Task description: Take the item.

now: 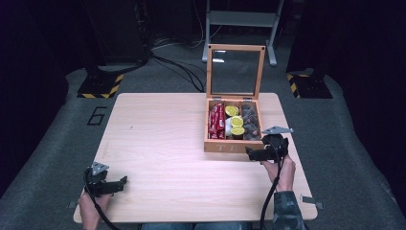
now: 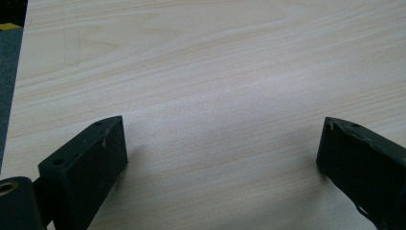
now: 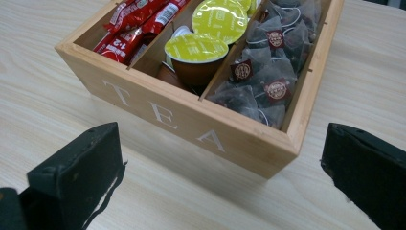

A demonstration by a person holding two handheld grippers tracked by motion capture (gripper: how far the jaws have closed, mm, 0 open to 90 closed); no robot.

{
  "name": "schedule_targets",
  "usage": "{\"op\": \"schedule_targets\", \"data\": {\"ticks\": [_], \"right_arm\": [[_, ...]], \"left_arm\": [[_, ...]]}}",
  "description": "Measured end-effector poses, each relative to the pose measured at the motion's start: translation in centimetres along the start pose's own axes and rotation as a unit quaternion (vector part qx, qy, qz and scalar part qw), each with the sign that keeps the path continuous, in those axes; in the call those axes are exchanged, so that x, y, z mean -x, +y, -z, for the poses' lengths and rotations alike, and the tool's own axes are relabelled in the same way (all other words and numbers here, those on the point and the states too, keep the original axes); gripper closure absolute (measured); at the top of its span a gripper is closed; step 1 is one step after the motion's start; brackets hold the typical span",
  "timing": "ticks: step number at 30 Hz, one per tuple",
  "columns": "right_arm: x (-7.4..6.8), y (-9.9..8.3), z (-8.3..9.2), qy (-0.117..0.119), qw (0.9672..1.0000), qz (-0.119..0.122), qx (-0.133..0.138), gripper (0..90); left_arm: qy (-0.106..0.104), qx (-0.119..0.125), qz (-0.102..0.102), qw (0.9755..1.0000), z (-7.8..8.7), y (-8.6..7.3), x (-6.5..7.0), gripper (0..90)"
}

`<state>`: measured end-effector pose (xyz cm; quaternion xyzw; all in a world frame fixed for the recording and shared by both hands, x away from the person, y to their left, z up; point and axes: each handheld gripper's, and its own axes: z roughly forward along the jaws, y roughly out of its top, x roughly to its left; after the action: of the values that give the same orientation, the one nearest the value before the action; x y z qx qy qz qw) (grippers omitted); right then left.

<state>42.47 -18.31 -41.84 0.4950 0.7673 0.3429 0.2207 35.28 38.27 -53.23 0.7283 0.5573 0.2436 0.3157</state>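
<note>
- Near the table's right front, the right gripper (image 1: 254, 153) is held with its jaws spread wide and nothing between them; it is aimed at the front wall of the box (image 3: 191, 125).
- Just ahead of those jaws, the wooden box, lettered TEA, is seen standing on the table (image 1: 158, 143), near but not touched.
- Its glass lid (image 1: 235, 71) is already raised upright at the back, so opening appears done.
- Three compartments are filled: red sachets (image 3: 129, 28), green-lidded pods (image 3: 196, 48) in the middle, and tea bags (image 3: 268, 72).
- At the near left corner, the left gripper (image 1: 111, 184) is also wide open and empty, well apart from the box, over bare wood.
- Nothing has been lifted out; any picking or closing is judged to remain.
</note>
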Motion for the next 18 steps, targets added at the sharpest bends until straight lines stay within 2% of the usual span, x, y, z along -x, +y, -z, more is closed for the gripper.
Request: {"op": "schedule_targets", "data": {"ticks": [6, 7, 12, 18], "right_arm": [[-0.3, 1.2, -0.9, 0.003, 1.0000, 0.003, -0.006, 0.3], [-0.4, 1.4, -1.1, 0.005, 1.0000, -0.002, -0.007, 0.4], [-0.6, 2.5, -2.0, 0.013, 0.9999, 0.005, -0.009, 1.3], [-0.9, 3.2, -3.0, 0.014, 0.9998, 0.005, -0.014, 1.8]], "left_arm": [[0.000, 0.000, 0.000, 1.0000, 0.0, 0.0, 0.0, 3.2], [0.000, 0.000, 0.000, 1.0000, 0.0, 0.0, 0.0, 3.2], [0.000, -0.001, -0.001, 1.0000, 0.0, 0.0, 0.0, 3.2], [0.000, 0.000, 0.000, 1.0000, 0.0, 0.0, 0.0, 3.2]]}}
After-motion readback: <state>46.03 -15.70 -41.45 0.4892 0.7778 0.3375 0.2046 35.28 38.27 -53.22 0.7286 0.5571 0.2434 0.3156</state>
